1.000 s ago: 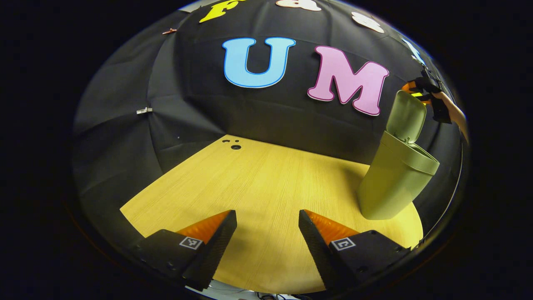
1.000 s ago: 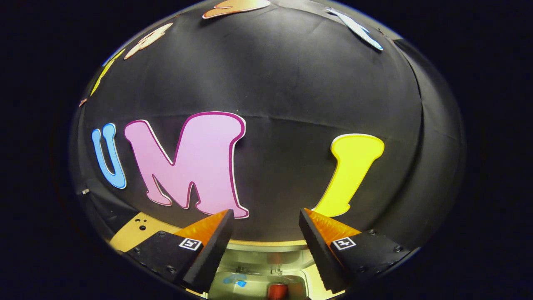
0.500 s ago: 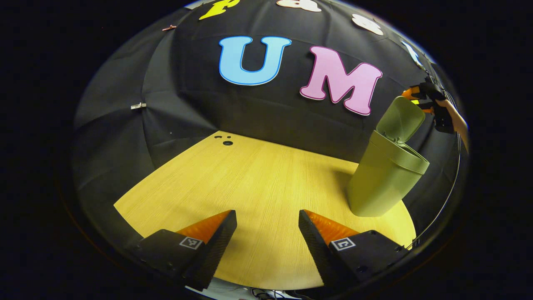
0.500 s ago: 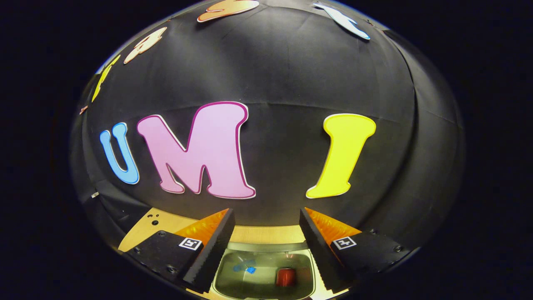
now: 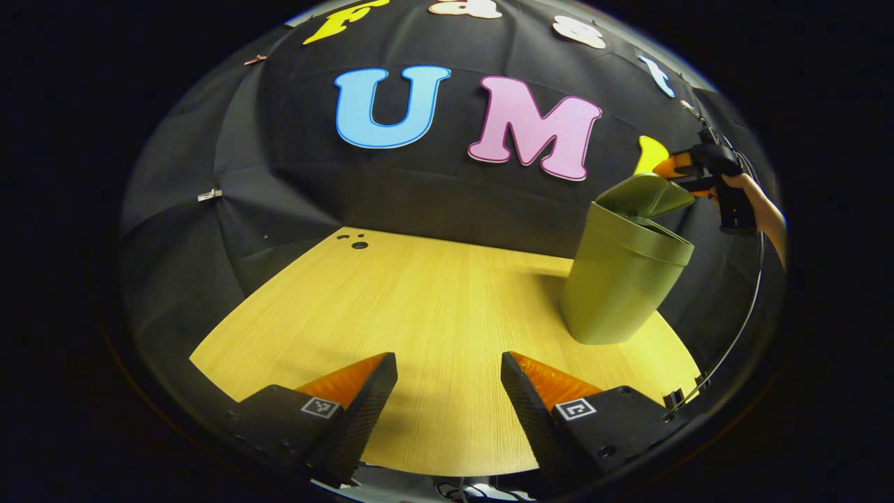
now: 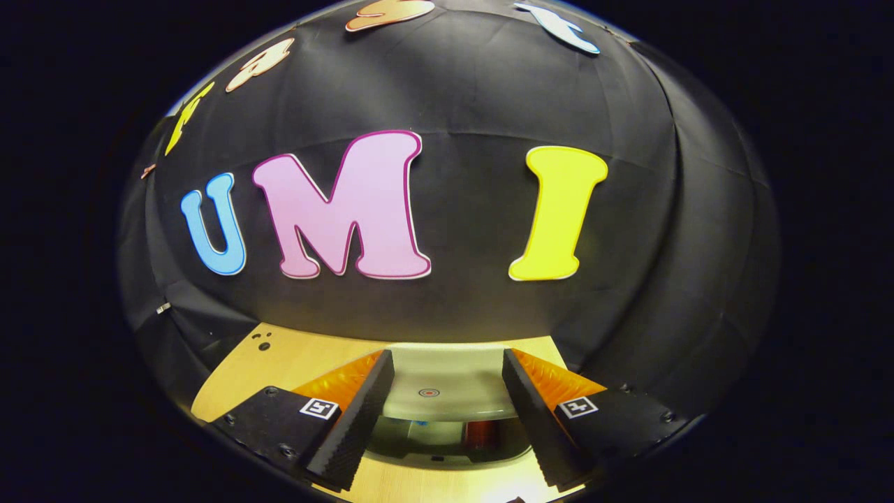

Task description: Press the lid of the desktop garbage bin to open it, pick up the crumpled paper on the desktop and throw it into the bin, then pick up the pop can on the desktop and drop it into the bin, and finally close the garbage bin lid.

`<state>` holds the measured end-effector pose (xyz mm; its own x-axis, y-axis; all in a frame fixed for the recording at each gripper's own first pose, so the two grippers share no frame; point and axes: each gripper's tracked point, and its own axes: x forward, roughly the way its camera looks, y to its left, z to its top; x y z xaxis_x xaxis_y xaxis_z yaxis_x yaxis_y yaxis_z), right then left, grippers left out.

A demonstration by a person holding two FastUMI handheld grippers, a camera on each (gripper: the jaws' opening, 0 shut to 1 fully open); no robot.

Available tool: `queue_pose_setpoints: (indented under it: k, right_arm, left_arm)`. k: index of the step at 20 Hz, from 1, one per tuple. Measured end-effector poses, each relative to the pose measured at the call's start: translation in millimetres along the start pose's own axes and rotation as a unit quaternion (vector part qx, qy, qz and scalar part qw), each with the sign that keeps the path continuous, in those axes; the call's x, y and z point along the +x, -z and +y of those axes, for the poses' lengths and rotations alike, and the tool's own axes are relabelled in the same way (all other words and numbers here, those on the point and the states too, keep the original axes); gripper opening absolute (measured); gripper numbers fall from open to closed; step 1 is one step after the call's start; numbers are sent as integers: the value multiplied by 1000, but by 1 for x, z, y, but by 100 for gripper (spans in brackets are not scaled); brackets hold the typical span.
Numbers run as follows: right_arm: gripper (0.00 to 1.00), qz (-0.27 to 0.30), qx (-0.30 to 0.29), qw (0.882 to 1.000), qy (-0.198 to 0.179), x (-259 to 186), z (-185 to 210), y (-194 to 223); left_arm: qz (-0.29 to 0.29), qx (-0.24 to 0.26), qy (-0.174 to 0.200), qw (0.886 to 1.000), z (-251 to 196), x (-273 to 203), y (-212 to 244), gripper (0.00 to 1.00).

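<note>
Pale wooden desktop [image 5: 433, 307] against the black cloth wall [image 5: 293, 175], with three small holes [image 5: 353, 241] at its far left corner. One olive-green garbage bin [image 5: 618, 286] at the far right of the desktop, lid [image 5: 646, 194] tilted partway down. Inside, glimpsed under the lid from the right gripper view, one red pop can [image 6: 480, 433]. Left gripper [image 5: 448, 391] low over the near edge, fingers spread wide, holding nothing. Right gripper [image 6: 447, 402] held by a hand [image 5: 758, 202], fingers apart, empty, just over the lid.

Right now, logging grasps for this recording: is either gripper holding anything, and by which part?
Nothing is held. The left gripper hovers open over the table; the right gripper is open above the bin's lid.
</note>
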<state>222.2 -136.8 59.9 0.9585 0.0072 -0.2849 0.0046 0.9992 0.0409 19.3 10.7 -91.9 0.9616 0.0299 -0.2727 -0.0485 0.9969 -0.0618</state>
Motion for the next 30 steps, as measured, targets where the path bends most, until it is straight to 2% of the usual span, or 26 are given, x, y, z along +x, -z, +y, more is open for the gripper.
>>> queue_pose_setpoints:
  k: [5, 12, 21, 25, 30]
  right_arm:
    - [100, 26, 10, 1000, 1, -9, 2, 42]
    - [99, 63, 1, 998, 2, -15, 6, 85]
    - [100, 58, 3, 998, -12, -11, 7, 88]
    - [100, 38, -15, 999, -1, -12, 8, 92]
    - [100, 12, -14, 1000, -6, -15, 10, 87]
  left_arm:
    - [-4, 23, 11, 1000, -4, -17, 10, 96]
    - [5, 27, 18, 999, -13, -23, 21, 96]
    - [26, 11, 13, 1000, -23, -12, 37, 96]
    - [25, 12, 12, 1000, -29, -8, 37, 96]
    - [22, -7, 17, 1000, -38, 5, 26, 96]
